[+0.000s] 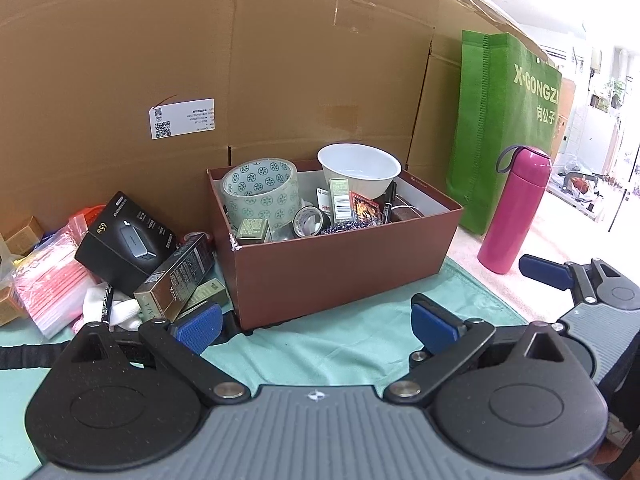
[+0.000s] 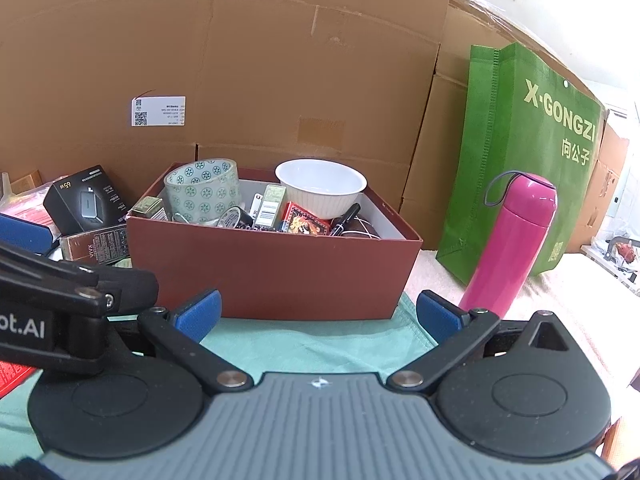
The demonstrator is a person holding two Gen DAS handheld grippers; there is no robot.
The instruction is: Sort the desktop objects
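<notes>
Brown box (image 1: 344, 264) sits on the teal cloth (image 1: 340, 348), open top, packed: patterned tape roll (image 1: 262, 192) at its back-left corner, white bowl (image 1: 359, 170) at the back, small grey tape roll (image 1: 309, 221), red card pack (image 1: 364, 210) and black marker (image 1: 389, 202) in the middle, small green carton (image 1: 252, 230) against the near-left wall. Left gripper (image 1: 316, 326) low over the cloth just in front of the box, jaws spread wide, nothing between them. Right gripper (image 2: 318, 314) same story: jaws apart, empty, facing the box's front wall. Unsorted pile to the left of the box: black 65W charger box (image 1: 126, 238) leaning on a gold carton (image 1: 176, 280), pink zip bags (image 1: 44, 280), white cloth wad (image 1: 112, 306). Pink bottle (image 2: 510, 242) stands upright right of the box, off the cloth, just in front of a green tote bag (image 2: 520, 148). Cardboard sheets (image 1: 200, 60) form the backdrop behind everything.
</notes>
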